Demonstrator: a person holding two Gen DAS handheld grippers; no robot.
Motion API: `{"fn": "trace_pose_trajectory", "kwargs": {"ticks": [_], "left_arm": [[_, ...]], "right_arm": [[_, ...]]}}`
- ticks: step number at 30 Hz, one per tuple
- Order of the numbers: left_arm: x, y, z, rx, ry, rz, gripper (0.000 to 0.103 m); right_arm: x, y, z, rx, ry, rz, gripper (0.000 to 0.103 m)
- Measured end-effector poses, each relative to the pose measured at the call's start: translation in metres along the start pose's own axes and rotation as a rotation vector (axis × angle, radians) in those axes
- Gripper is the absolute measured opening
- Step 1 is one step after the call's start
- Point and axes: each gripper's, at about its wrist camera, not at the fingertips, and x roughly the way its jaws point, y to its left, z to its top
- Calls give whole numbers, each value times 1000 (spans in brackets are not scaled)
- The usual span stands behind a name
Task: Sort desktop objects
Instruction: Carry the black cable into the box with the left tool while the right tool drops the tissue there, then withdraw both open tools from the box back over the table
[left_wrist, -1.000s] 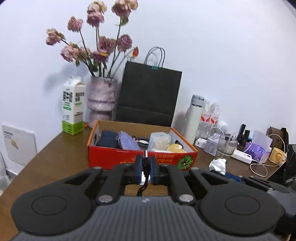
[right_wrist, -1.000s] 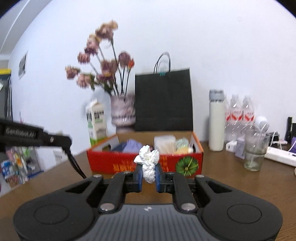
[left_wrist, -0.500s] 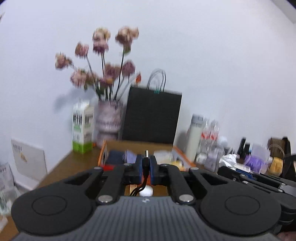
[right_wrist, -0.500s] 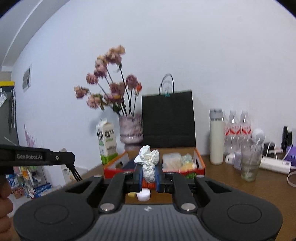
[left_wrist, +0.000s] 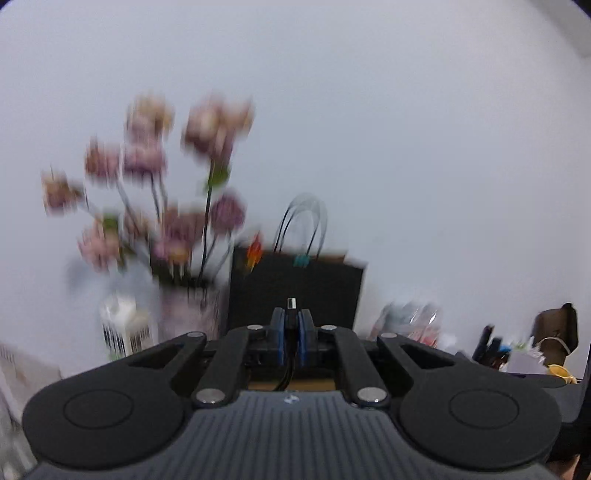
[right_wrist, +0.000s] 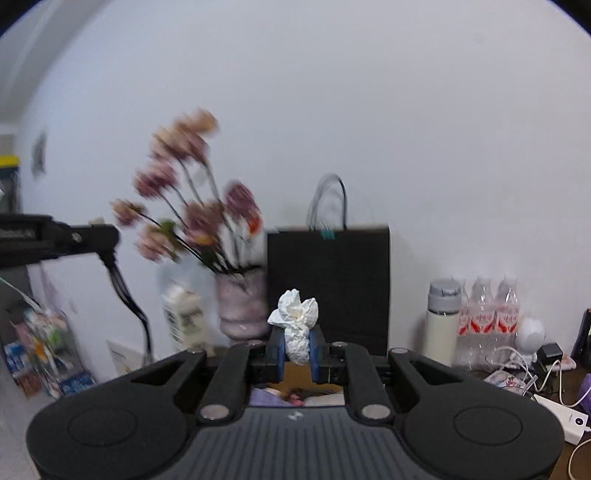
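Crumpled tissue (right_wrist: 297, 328) upright, long axis vertical, pinched low in right gripper (right_wrist: 298, 345), top flaring above the pads. Black cable (left_wrist: 291, 334) clamped in left gripper (left_wrist: 291, 338), plug end pointing up, cord trailing down. Black paper bag (right_wrist: 328, 284) behind; view blurred.

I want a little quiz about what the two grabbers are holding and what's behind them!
1. True or false: the right gripper holds a crumpled tissue.
2. What does the left gripper pinch? A) spoon B) black cable C) cup
3. Fill in: behind the tissue stands a black paper ____.

Key: 1 true; 2 B; 3 bag.
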Motion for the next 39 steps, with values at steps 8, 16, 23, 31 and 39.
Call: {"fn": "trace_pose_trajectory", "kwargs": {"ticks": [8,16,23,31,39], "left_arm": [[159,37,-49,-164,339,87,9],[205,56,-78,-178,432,155,85],[193,47,-93,25,476,184,102],[165,32,-139,215,566,217,103],[166,39,-170,179,761,210,103]], "right_arm": [[153,-43,-25,110,277,-66,12],[209,-54,-57,104,428,-106,52],[206,-57,-60,82,538,-82,64],[184,-37,-94,-7,683,-143,70],[173,-43,-99,127,682,-118,75]]}}
